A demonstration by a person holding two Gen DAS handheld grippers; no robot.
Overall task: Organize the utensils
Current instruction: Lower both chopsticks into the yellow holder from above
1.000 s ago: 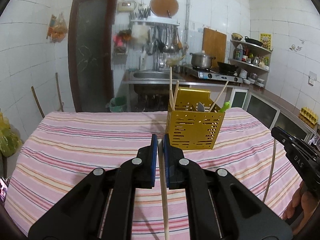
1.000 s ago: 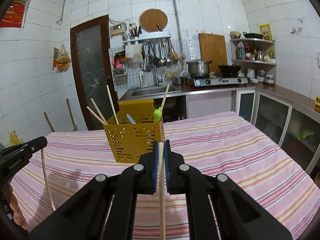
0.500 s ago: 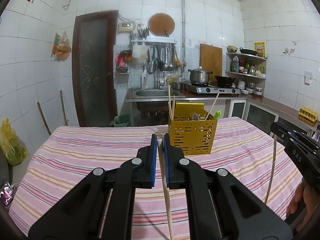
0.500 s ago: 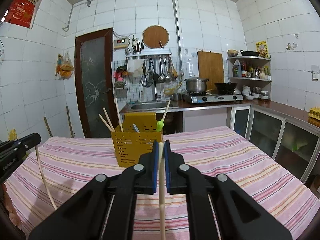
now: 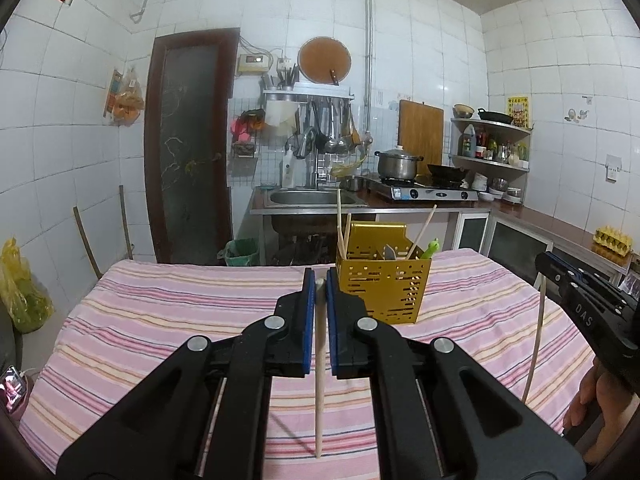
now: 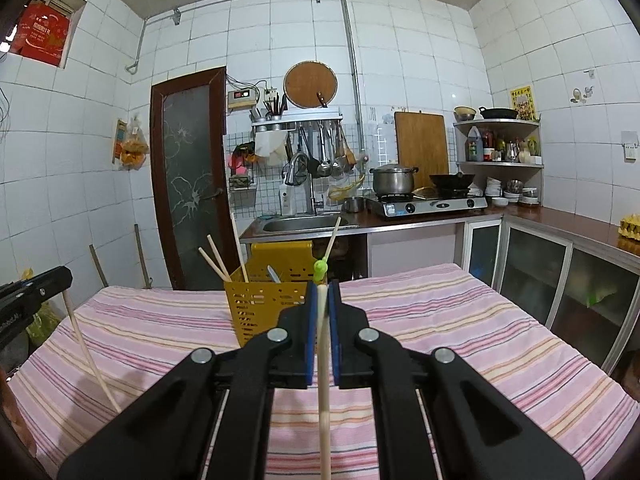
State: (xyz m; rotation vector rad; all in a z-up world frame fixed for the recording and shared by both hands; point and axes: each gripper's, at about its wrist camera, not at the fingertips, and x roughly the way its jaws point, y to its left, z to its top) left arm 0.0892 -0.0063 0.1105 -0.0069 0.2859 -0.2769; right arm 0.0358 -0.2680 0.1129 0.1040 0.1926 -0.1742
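Observation:
A yellow perforated utensil holder stands on the striped tablecloth and holds several chopsticks, a spoon and a green-topped utensil. It also shows in the right wrist view. My left gripper is shut on a wooden chopstick that hangs down, just left of and nearer than the holder. My right gripper is shut on another wooden chopstick, in front of the holder. Each gripper with its chopstick shows at the edge of the other view: the right one and the left one.
The table has a pink striped cloth. Behind it are a sink, a stove with a pot, counter cabinets on the right and a dark door. A yellow bag hangs at the left.
Both grippers have pulled back and risen from the holder, which looks smaller and farther. Each still holds its chopstick.

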